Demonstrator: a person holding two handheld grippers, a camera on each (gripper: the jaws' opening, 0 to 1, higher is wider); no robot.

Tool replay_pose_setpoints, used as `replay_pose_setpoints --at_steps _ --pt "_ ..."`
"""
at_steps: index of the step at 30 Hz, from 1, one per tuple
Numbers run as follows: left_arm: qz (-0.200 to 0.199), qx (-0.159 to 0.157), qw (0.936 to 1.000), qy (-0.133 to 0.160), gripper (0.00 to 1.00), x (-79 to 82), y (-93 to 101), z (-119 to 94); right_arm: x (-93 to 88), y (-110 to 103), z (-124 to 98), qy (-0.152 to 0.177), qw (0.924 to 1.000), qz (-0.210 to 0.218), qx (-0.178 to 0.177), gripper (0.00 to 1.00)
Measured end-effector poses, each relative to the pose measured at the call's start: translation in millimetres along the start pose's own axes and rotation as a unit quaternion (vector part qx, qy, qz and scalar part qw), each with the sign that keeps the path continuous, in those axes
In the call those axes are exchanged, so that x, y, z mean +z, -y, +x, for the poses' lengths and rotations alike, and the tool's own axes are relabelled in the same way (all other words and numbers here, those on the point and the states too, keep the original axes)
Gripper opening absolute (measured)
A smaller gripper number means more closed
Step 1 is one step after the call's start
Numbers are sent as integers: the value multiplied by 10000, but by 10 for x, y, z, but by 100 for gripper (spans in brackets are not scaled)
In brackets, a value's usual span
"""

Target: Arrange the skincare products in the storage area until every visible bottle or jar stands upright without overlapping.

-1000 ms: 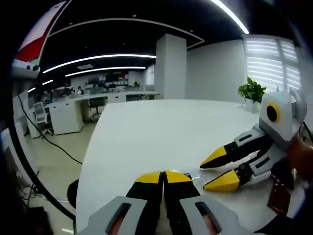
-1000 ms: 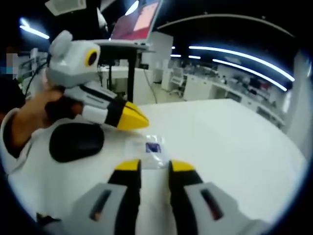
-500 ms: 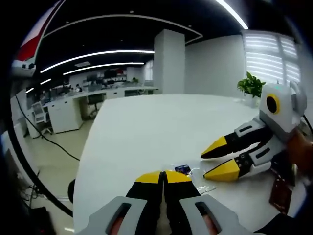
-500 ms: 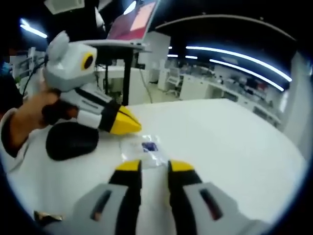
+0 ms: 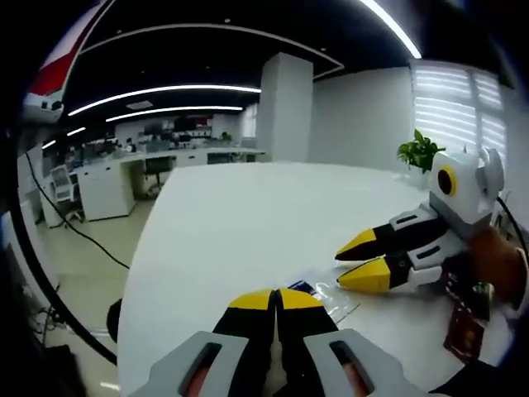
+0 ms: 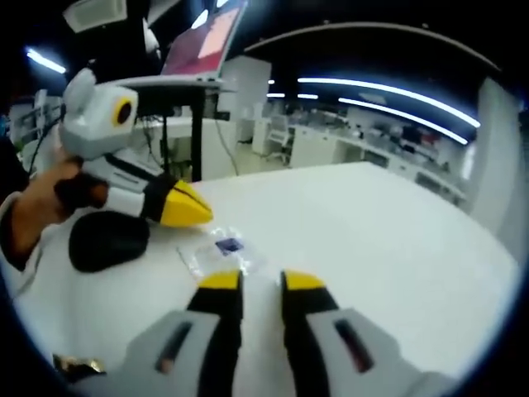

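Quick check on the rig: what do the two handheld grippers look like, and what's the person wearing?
Both grippers match: grey bodies, black jaws ending in yellow pointed tips. The right gripper and the left gripper each show a pale grey, round-cornered housing. The person's sleeve looks white.

Long ceiling light strips (image 5: 157, 89) and a bright blinded window (image 5: 450, 116) light the white table (image 5: 248, 223) evenly, washing it to soft glare, while fisheye bending curves the edges and both views look slightly blurred.
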State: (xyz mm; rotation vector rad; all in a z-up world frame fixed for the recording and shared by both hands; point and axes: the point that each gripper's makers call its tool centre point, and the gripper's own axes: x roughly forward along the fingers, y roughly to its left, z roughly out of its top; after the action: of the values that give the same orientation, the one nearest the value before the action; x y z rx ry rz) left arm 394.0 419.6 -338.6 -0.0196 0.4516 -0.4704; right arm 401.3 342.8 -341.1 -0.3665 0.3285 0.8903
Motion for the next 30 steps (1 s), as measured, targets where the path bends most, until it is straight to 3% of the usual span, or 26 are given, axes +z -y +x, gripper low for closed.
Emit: replay_pose_setpoints --at_steps 5,7,15,30 --pt "-47 -77 10000 31 0 0 59 -37 -18 -5 -18 -31 10000 -32 -39 17" --pt "177 21 9998 -97 0 -34 57 -39 -9 1 -12 -23 10000 -20 -36 16" --pt "415 102 9989 -191 0 -40 82 -16 4 2 37 -25 9999 -129 -31 16" --pt "556 87 9974 -441 0 -84 110 97 13 -4 77 -35 9999 -152 -34 16"
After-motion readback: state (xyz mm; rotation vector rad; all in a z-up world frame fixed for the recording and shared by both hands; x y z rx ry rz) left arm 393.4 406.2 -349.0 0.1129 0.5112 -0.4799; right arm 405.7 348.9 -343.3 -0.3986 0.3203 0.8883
